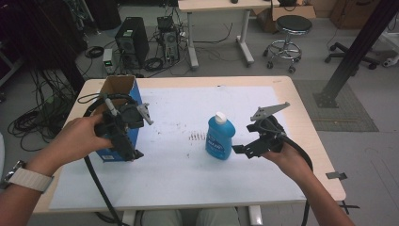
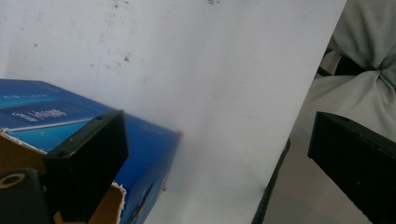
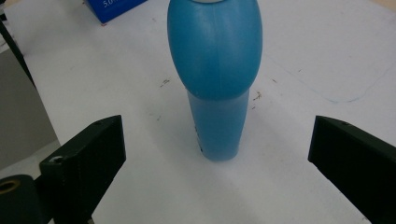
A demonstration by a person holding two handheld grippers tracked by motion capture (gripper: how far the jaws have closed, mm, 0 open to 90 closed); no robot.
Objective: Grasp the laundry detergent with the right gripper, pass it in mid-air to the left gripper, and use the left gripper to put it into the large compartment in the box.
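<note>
From the high view I see the bottle (image 1: pixel 219 137) upright on the white sheet (image 1: pixel 188 179) mid-table, white cap on top. My right gripper (image 1: pixel 241 149) sits just beside it on its right, not touching. My left gripper (image 1: pixel 133 153) hangs at the blue box (image 1: pixel 133 96) near the table's left edge.

In the left gripper view my jaws stand wide apart, holding nothing; one jaw overlaps the box's (image 2: pixel 140 154) torn top edge, whether touching I cannot tell.

In the right gripper view the jaws are spread wide and empty, the bottle (image 3: pixel 215 70) standing ahead between them, clear of both.
</note>
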